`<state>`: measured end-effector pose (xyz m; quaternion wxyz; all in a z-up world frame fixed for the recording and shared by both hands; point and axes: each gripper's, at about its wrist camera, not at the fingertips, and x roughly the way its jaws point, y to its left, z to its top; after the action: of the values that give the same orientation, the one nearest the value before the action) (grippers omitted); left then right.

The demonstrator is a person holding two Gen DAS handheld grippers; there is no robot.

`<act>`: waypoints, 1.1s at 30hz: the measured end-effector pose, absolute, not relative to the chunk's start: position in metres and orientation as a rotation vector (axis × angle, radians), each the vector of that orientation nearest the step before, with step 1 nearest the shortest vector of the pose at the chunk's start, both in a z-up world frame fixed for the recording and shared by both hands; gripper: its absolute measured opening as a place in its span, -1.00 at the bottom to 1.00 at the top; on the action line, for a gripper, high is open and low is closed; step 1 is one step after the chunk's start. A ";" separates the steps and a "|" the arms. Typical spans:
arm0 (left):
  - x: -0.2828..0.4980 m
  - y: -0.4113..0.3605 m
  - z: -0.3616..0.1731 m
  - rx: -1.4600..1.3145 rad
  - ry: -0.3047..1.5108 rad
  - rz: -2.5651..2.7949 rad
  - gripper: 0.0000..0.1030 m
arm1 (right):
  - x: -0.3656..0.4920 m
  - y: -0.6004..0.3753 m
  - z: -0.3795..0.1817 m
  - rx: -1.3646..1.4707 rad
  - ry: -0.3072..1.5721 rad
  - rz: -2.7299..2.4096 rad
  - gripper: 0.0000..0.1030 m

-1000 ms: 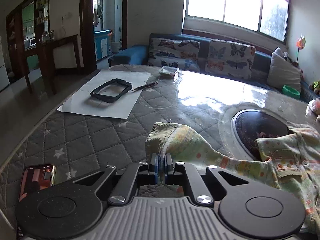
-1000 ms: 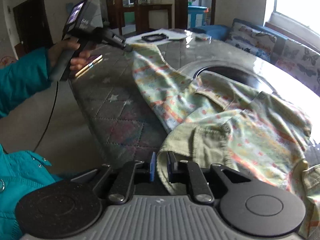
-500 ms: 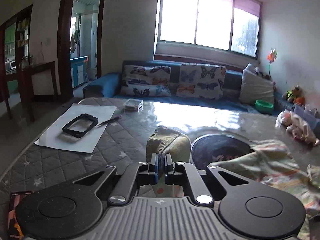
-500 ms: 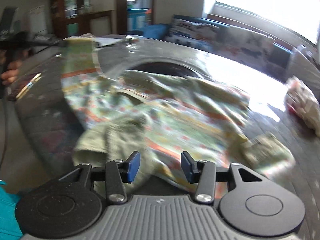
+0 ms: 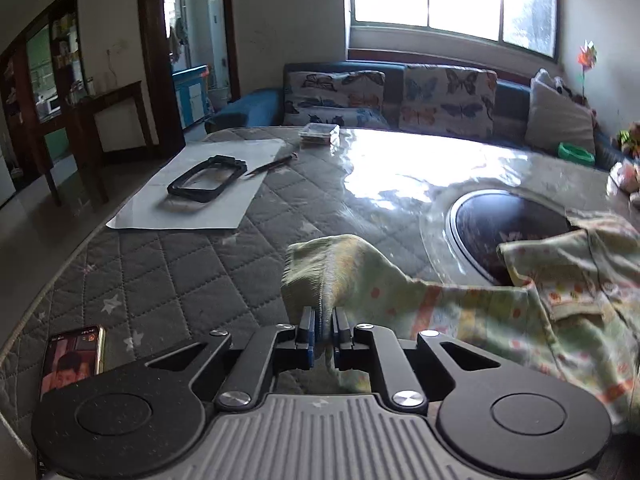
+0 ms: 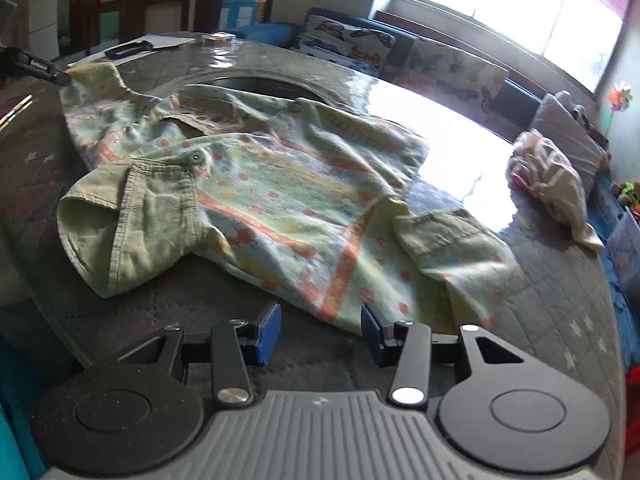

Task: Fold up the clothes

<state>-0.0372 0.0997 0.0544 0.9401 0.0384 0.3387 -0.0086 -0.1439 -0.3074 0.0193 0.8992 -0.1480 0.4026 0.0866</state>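
Observation:
A light green patterned jacket (image 6: pixel 280 184) with orange stripes and corduroy cuffs lies spread on the quilted grey table (image 6: pixel 560 304). My left gripper (image 5: pixel 323 336) is shut on a sleeve cuff (image 5: pixel 328 264) and holds it just above the table; its tip also shows in the right wrist view (image 6: pixel 60 77) at the far left. My right gripper (image 6: pixel 319 334) is open and empty, just in front of the jacket's near hem. The other corduroy cuff (image 6: pixel 120 224) lies flat to its left.
A phone (image 5: pixel 72 360) lies at the table's near left edge. A white sheet (image 5: pixel 200 196) with a black frame (image 5: pixel 206 178) and a pen sits far left. A dark round inset (image 5: pixel 508 228) is mid-table. A bundle of other clothes (image 6: pixel 552 176) lies right. A sofa stands behind.
My right gripper let go of the corduroy cuff, opened and moved right along the near hem. My left gripper kept its hold on the sleeve, lifted it, then lowered it.

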 end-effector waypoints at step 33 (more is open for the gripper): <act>-0.091 -0.029 0.026 0.479 0.603 -0.768 -0.98 | -0.121 -0.304 0.021 -0.236 0.796 0.292 -0.80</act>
<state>-0.0912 -0.0293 0.0260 0.8558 0.2278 0.2867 -0.3654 -0.1211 -0.3044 0.0209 0.9047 -0.1141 0.3854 0.1413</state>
